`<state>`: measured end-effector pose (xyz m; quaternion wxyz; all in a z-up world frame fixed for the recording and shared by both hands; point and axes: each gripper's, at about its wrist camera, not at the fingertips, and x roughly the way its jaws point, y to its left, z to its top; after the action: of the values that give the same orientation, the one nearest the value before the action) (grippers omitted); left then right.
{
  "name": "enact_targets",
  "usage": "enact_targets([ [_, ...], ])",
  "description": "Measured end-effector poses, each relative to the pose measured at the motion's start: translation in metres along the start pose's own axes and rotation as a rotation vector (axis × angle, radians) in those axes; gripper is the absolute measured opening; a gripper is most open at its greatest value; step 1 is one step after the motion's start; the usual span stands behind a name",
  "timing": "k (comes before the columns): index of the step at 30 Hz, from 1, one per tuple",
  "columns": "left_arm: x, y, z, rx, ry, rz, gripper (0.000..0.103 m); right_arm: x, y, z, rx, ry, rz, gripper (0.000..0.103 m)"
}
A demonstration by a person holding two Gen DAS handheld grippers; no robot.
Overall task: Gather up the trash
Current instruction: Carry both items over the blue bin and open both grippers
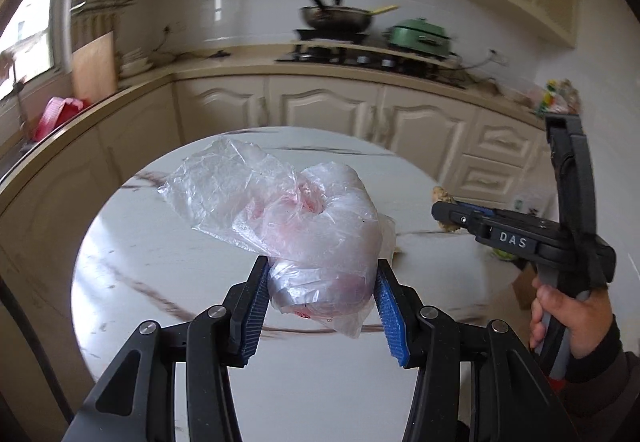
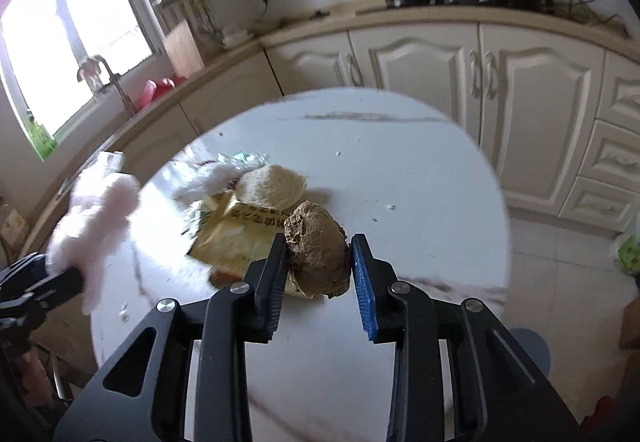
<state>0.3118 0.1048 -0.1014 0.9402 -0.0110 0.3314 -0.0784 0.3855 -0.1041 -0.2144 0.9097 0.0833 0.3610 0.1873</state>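
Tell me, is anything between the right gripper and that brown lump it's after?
Nothing visible. The brown lump already sits between the right gripper's pads, which press on it, above the yellow wrapper on the round table.

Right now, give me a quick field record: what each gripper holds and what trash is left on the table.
left gripper: shut on plastic bag, lifted over the table
right gripper: shut on brown lump
left on table: yellow wrapper, pale round piece
setting: kitchen, round marble-look table
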Motion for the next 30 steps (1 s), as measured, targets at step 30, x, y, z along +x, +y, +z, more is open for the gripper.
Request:
enact_targets([
  [30,0.258,-0.279,0.009,0.304,0.346,-0.333,0.047,-0.120,-0.248,-0.171,0.408,-0.053,-0.295,0.030],
])
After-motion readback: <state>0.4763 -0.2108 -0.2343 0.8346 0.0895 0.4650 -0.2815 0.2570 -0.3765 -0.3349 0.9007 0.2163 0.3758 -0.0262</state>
